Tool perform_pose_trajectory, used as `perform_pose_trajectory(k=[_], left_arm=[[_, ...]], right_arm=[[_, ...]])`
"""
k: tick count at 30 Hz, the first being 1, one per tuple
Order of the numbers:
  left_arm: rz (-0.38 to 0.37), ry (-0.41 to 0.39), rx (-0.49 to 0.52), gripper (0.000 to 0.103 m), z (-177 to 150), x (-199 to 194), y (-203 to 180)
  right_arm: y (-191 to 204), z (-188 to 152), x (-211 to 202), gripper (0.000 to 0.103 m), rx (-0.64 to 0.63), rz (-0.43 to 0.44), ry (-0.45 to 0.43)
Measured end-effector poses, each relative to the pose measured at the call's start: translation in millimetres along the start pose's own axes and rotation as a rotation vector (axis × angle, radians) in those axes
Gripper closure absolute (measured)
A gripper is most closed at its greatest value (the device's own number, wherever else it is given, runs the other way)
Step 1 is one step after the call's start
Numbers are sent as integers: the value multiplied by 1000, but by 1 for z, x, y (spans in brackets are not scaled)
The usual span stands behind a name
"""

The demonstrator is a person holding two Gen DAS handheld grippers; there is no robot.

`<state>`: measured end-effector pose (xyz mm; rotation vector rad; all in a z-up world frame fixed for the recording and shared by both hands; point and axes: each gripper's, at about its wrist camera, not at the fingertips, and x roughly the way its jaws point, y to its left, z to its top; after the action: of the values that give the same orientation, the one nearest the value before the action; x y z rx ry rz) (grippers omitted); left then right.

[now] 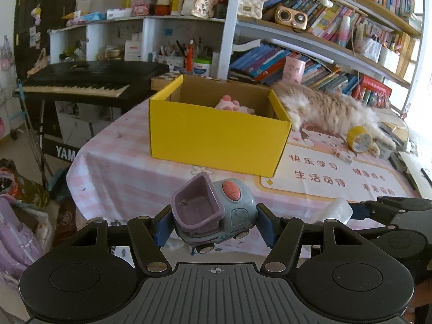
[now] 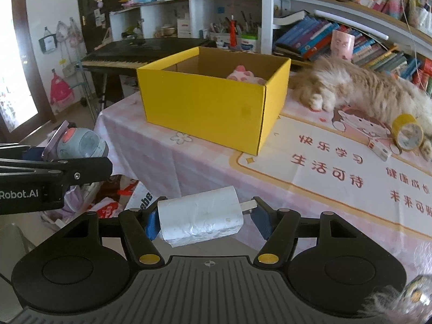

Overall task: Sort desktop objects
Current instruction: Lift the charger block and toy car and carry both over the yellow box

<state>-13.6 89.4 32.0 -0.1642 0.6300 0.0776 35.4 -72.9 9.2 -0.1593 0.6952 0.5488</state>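
Yellow box [image 1: 218,140], open-topped on the bench [image 1: 121,178], already holds a pink plush [image 1: 234,104]; clear cloth lies before its near wall. Left gripper [image 1: 214,225] pinches a toy truck [image 1: 213,213]; right gripper [image 2: 205,217] pinches a white charger [image 2: 199,216], both raised short of the rim, presumably for dropping in.

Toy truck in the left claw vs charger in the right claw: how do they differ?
The toy truck is grey-blue with a purple bucket and a pink button; the charger is plain white. The truck is rounded and has wheels; the charger is a blocky plug with metal prongs pointing sideways. The truck fills its claw's gap; the charger's prongs reach toward one pad. Both are held off the table, short of the yellow box.
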Motion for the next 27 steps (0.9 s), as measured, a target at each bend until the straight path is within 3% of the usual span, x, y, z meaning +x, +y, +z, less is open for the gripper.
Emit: perform_pose_trajectory(k=[9,27], left_arm=[[11,-33,-7,40,20,16,2],[44,-168,11,40,113,80,-11]], right_arm=[[-10,20,9,39,-18,-8,-27],[-66,126,42,39,-51,-1,-205]])
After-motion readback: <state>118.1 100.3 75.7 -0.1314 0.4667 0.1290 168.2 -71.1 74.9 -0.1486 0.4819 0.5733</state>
